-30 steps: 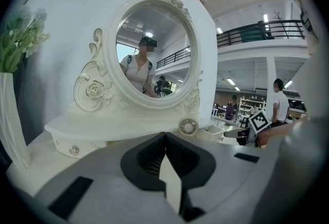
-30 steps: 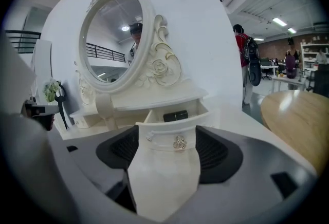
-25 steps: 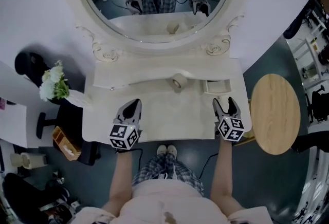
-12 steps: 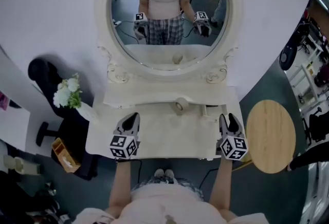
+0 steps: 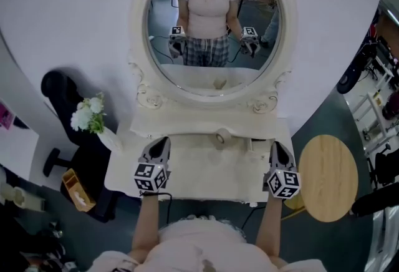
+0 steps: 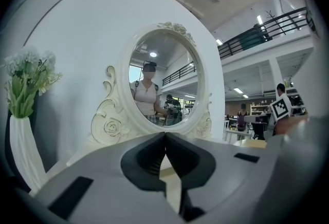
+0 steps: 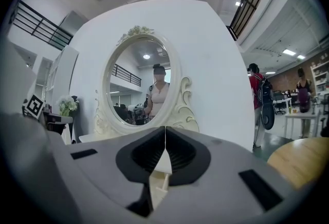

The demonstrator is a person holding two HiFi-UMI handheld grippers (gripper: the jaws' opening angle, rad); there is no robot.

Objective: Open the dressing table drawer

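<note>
The cream dressing table [image 5: 206,172] (carved scrolls, round mirror [image 5: 212,21]) stands against a white wall; its drawer front is hidden from above. Over the tabletop, the left gripper [image 5: 162,141] and right gripper [image 5: 277,146] are clenched on nothing.

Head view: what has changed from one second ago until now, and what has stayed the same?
The right tool closed its jaws on nothing; a second ago they stood apart. The view tilted up, so more of the mirror shows. The left tool stayed shut, both tools stayed over the front of the dressing table, and the tape roll stayed in place.
</note>
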